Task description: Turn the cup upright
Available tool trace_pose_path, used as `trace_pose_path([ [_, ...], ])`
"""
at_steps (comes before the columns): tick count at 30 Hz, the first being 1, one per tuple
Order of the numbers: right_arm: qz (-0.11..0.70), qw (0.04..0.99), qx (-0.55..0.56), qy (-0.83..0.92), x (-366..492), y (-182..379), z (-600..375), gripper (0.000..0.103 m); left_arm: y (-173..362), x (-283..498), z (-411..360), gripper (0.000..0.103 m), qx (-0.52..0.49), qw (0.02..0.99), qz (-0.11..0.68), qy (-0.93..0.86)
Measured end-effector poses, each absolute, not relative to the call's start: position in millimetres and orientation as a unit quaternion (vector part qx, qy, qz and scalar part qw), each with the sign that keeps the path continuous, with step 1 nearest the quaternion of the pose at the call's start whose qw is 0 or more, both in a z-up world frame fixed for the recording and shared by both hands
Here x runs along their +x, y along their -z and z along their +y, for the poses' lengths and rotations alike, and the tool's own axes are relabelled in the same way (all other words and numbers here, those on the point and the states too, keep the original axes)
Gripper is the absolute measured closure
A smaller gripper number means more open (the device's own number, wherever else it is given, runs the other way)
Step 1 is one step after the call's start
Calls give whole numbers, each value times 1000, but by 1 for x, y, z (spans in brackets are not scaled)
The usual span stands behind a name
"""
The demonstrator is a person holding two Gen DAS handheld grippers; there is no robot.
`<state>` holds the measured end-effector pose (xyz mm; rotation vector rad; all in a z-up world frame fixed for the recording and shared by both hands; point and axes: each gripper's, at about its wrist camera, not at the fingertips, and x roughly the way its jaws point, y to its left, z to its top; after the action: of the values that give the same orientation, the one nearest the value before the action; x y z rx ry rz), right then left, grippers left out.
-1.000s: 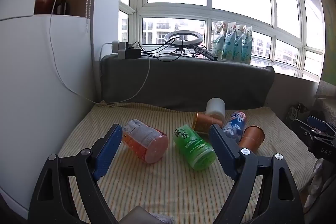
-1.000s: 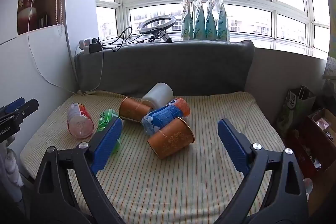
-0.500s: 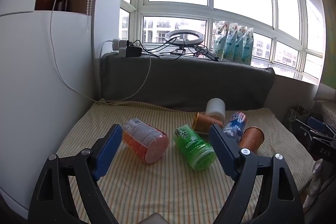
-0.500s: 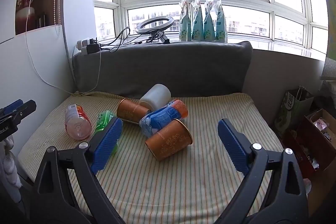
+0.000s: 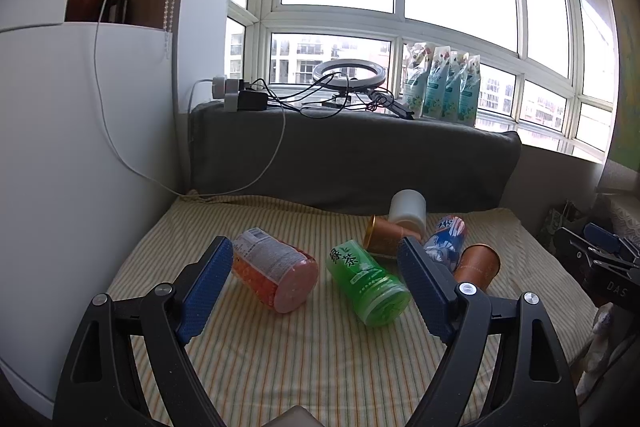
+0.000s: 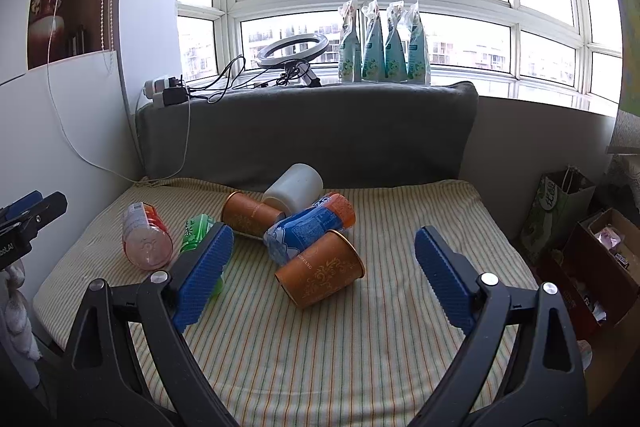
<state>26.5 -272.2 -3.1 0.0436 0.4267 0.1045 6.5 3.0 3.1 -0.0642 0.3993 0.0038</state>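
Several cups lie on their sides on a striped cushion [image 6: 360, 347]. A copper cup [image 6: 320, 273] lies nearest in the right wrist view, with a blue cup [image 6: 308, 227], a second copper cup [image 6: 250, 215] and a white cup [image 6: 294, 189] behind it. An orange-pink cup [image 5: 276, 273] and a green cup [image 5: 368, 281] lie in front of my left gripper [image 5: 316, 287]. My left gripper is open and empty above the cushion. My right gripper [image 6: 324, 279] is open and empty, held short of the nearest copper cup.
A grey bolster [image 6: 308, 135] backs the cushion under the window. A ring light [image 6: 292, 47], chargers and pouches [image 6: 384, 43] sit on the sill. A white cabinet [image 5: 80, 155] stands at left. A paper bag [image 6: 560, 211] and a box [image 6: 600, 255] stand on the right.
Both grippers have shifted slightly, so the cups sit a little lower in each view. The cups have not moved. Both grippers stay open.
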Motion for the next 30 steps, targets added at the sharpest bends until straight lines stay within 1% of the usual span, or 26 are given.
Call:
trace_pose_path([
  [30,208,977,24,-47,28,3,-276,9,-4,5,0,19,-30,981,191,1],
])
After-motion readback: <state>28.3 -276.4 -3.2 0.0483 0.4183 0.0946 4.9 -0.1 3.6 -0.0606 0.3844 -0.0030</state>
